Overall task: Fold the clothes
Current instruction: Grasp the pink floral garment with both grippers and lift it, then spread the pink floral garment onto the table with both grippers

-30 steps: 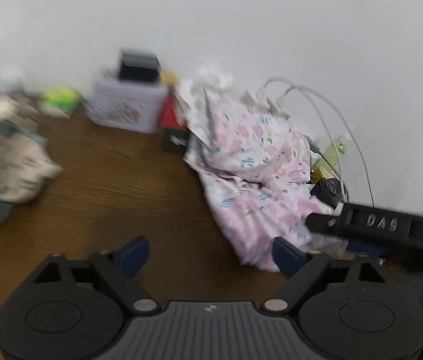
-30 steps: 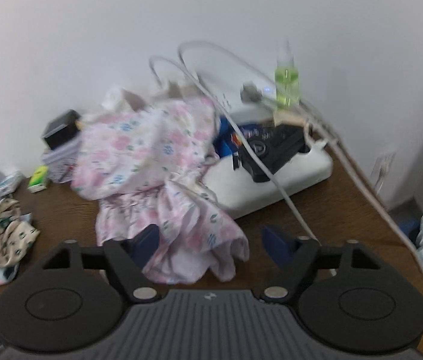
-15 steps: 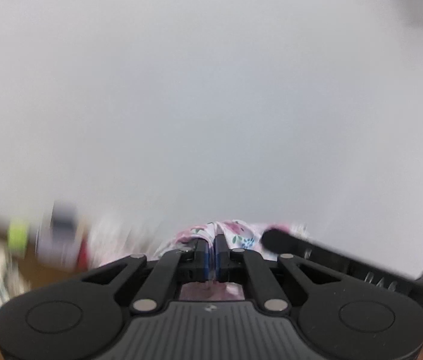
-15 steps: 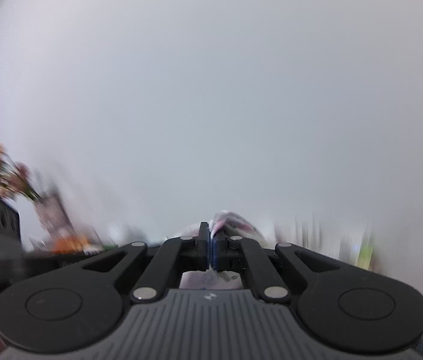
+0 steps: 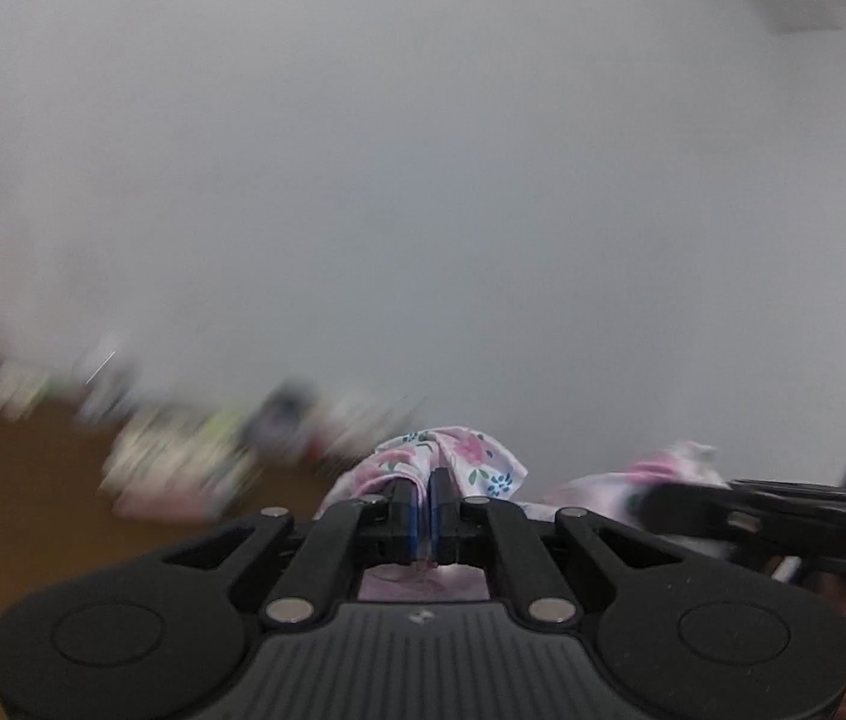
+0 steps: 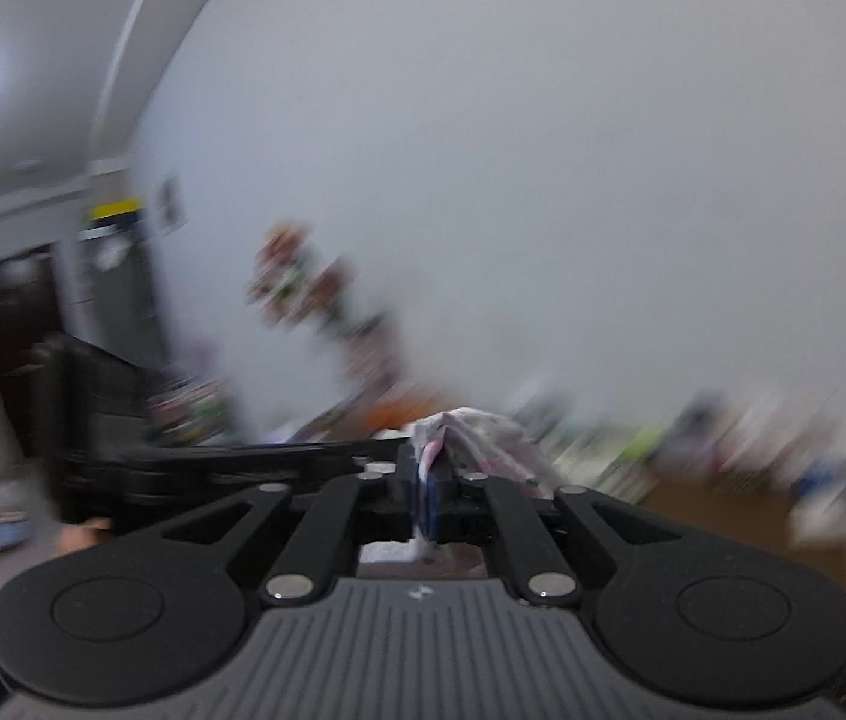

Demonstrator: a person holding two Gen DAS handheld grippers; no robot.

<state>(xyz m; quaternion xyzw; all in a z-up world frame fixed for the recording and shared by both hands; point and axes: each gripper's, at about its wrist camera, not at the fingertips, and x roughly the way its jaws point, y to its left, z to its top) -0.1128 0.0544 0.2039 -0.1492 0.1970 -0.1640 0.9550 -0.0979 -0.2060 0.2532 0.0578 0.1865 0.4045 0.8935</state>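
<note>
While both grippers — left gripper (image 5: 421, 507), right gripper (image 6: 423, 498) — pinch floral garment (image 5: 459, 456), right easing apart; orientation blurred

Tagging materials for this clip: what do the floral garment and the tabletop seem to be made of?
Floral garment: thin, matte woven cloth, likely cotton; it bunches into soft creases where it is pinched. Tabletop: brown, probably wood or wood-look laminate; blur hides any grain.

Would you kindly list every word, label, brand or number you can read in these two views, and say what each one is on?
No text can be read in either view.
Small pale emblem on the left claw's ribbed body: too small to read.
The same emblem on the right claw: too small to read.
Yellow strip on the far dark frame: blurred, no letters legible.
Flowered garment: print only.
</note>
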